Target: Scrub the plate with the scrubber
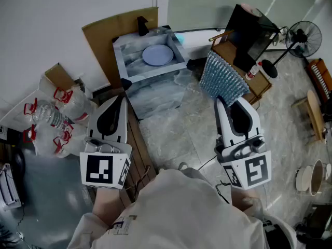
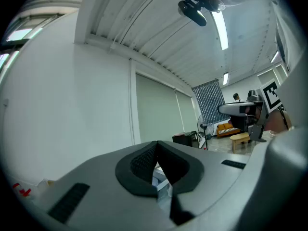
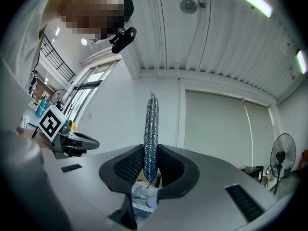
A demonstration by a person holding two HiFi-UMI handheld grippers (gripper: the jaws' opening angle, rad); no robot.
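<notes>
Item 1, sink [image 1: 153, 72]: a grey marbled basin, which I take as the reference for every entry below.

Item 2, plate [image 1: 157, 55]: pale blue and round. It lies flat on the floor of the sink, and neither tool touches it.

Item 3, scrubber [image 1: 223, 79]: a silvery mesh pad held up in the air just right of the sink, outside its rim.

Item 4, right gripper [image 1: 220, 101]: near side of the sink, to its right. I see its jaws pinched on the lower edge of the scrubber, which stands upright between the pads [image 3: 126, 167].

Item 5, left gripper [image 1: 123, 99]: near side of the sink, to its left, short of the front wall. Its jaws are pressed fully together with nothing between them.

Item 6, tap [image 1: 142, 25]: black, on the sink's far rim.

Item 7, cardboard [image 1: 104, 35]: brown sheet standing behind the sink and to its left.

Item 8, fan [image 1: 303, 38]: well to the right of the sink.
</notes>
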